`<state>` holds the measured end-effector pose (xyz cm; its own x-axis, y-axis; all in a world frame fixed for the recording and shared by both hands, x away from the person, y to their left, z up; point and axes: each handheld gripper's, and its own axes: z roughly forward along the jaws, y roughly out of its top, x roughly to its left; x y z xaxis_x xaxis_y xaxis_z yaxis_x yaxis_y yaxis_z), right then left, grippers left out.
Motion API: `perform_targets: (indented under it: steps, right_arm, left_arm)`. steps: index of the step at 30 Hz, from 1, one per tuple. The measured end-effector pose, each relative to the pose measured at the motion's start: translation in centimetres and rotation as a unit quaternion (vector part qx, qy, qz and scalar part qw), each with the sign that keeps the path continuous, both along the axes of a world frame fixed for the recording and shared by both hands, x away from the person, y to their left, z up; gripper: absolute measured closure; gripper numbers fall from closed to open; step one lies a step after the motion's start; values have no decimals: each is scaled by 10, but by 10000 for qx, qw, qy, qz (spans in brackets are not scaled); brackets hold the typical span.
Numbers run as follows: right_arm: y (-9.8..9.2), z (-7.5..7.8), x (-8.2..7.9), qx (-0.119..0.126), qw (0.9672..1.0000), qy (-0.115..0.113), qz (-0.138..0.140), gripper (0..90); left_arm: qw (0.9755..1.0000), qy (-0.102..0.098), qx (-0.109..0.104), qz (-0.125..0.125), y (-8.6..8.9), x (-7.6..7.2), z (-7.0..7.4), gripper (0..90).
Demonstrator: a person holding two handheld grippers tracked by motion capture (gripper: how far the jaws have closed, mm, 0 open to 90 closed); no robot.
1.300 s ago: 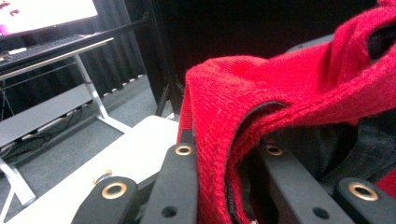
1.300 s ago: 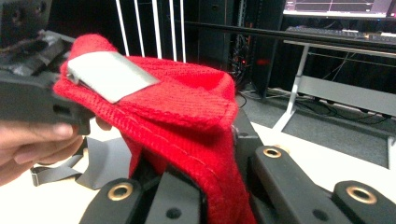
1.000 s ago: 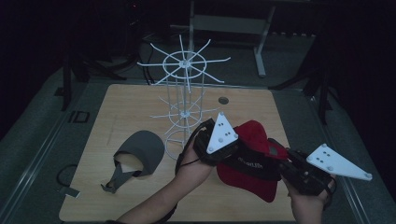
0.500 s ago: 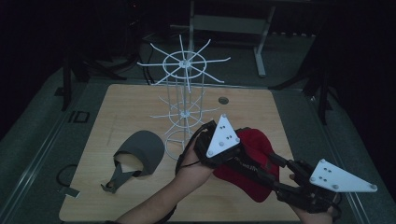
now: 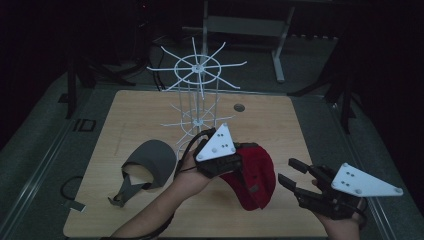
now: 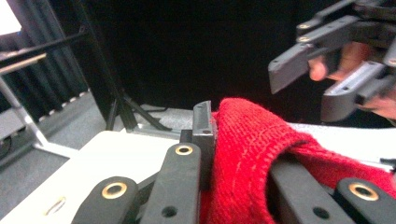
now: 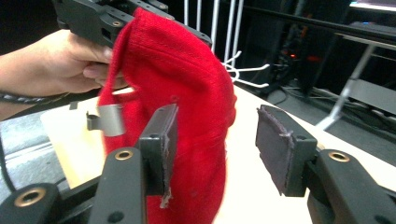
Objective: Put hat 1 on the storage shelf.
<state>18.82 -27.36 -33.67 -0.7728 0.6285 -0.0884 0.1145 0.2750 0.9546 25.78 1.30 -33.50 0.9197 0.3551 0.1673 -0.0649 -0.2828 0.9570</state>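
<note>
The left gripper (image 5: 235, 167) is clamped tight on the edge of a red cap (image 5: 255, 175), its jaws pinching a fold of the knitted red fabric, as the left gripper view shows with the cloth (image 6: 252, 154) bunched between the two black jaws; the person's left hand (image 5: 192, 172) carries it above the middle of the wooden counter (image 5: 280, 120), and the cap hangs down from the grip, lifted clear of the surface on its upper side, though whether its lower edge brushes the wood cannot be told. The right gripper (image 5: 295, 172) sits to the right of the cap, near it but apart, its jaws having just been opening and now standing about halfway apart with nothing pressed between them; in the right gripper view the cap (image 7: 187, 107) hangs just beyond the left jaw, with a small metal buckle (image 7: 106, 120) dangling at its back strap, and the grey pads face each other across an empty gap. Farther out, a grey cap (image 5: 150, 162) lies on the left part of the counter with its strap trailing toward the near edge, and a white wire rack (image 5: 197, 95) with radiating arms stands upright behind the left gripper, toward the far side of the counter
</note>
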Motion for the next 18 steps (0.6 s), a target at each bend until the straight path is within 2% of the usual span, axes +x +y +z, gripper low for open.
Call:
perform_targets:
  steps: [1,2,3,4,7,12,13,14,18]
  right_arm:
    - [1,0,3,5,10000,6,77,492]
    - [3,0,7,4,9999,34,122,495]
    - [6,0,10,-30,9997,42,227,495]
    - [8,0,12,-29,9996,44,271,496]
    - [15,1,14,-123,9994,35,317,512]
    - [22,4,12,-102,9976,-25,682,585]
    - [23,5,11,-169,9970,-24,761,677]
    - [23,5,11,-169,9970,-24,761,677]
    - [23,7,10,-244,9964,-8,814,837]
  left_arm:
    - [9996,59,-59,-287,3,2,0,848]
    - [9988,52,-109,-471,6,3,0,847]
    - [9989,30,-87,-469,8,3,0,847]
    - [9981,49,-112,-597,9,3,1,848]
    - [9976,11,-119,-681,10,1,3,847]
    - [9964,-76,-63,-842,5,-6,6,847]
    - [9960,-80,-73,-889,3,-7,6,847]
    - [9958,-101,-66,-905,2,-8,6,847]
    - [9955,-74,-33,-944,2,-6,7,846]
